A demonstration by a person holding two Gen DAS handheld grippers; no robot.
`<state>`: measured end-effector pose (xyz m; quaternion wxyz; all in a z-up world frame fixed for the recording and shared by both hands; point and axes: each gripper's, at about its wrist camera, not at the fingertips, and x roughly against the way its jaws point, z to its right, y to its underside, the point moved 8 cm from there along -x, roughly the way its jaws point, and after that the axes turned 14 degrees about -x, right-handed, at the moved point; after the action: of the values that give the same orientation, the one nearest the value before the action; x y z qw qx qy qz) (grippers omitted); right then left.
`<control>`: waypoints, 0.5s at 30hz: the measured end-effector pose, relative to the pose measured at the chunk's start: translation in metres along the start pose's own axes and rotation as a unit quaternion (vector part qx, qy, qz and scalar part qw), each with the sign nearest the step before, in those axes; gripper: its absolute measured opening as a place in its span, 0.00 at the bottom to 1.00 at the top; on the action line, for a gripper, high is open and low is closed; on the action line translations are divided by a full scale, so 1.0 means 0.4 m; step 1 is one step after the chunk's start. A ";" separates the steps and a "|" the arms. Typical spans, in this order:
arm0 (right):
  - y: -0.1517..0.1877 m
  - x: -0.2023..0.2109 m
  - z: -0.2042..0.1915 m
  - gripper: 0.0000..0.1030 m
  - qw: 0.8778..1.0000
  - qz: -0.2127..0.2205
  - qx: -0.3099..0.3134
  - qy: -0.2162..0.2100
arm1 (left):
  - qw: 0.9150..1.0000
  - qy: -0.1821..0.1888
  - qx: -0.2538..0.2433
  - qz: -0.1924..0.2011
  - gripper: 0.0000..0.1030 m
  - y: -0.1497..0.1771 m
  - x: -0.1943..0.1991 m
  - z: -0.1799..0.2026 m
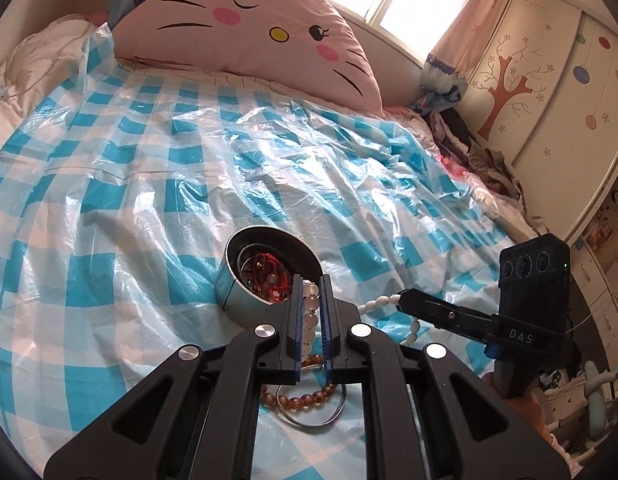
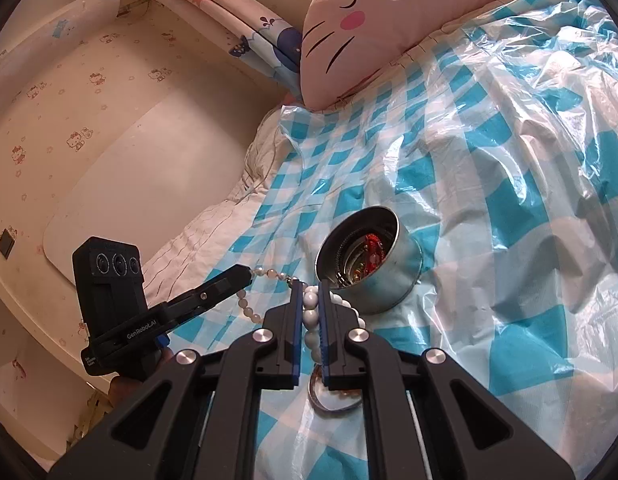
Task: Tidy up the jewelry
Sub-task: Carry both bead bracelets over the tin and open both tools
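My left gripper [image 1: 311, 282] is shut on a bracelet of frosted pale beads [image 1: 310, 320], held above the bed. The right gripper [image 2: 311, 286] is shut on a bracelet of white oval beads [image 2: 310, 314]; from the left wrist view its tip [image 1: 403, 299] shows with the white beads [image 1: 379, 303] trailing from it. The left gripper [image 2: 247, 274] appears at the left with its pale beads [image 2: 245, 308] hanging. Just beyond both stands a round metal tin [image 1: 233, 284] [image 2: 389, 276] holding red and dark jewelry. A brown bead bracelet [image 1: 305, 395] and silver bangle [image 1: 315, 422] [image 2: 329, 404] lie underneath.
Crinkled blue-and-white checked plastic sheet [image 1: 189, 160] covers the bed. A pink cat-face pillow [image 1: 245, 28] lies at its head. Clothes [image 1: 481, 152] are piled along the wardrobe [image 1: 549, 80] side. A padded headboard and wall [image 2: 129, 160] stand on the other side.
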<state>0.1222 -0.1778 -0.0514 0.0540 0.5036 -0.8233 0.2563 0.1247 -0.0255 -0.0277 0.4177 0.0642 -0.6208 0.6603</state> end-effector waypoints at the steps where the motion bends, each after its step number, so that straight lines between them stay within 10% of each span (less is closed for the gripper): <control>1: -0.005 -0.003 -0.008 0.08 1.000 0.001 0.001 -0.002 | 1.000 0.004 0.005 0.007 0.07 -0.011 -0.002 0.000; 9: -0.066 -0.030 -0.050 0.08 1.000 0.013 0.001 -0.017 | 0.999 0.018 0.031 0.016 0.07 -0.049 -0.050 0.011; 15: -0.109 -0.083 -0.056 0.08 1.000 0.013 -0.002 -0.019 | 0.995 -0.052 0.077 -0.039 0.08 -0.023 -0.136 -0.082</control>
<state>0.1719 -0.1564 -0.0275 0.0364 0.4978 -0.8311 0.2453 0.1795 -0.0237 -0.0607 0.4041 0.1539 -0.5860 0.6853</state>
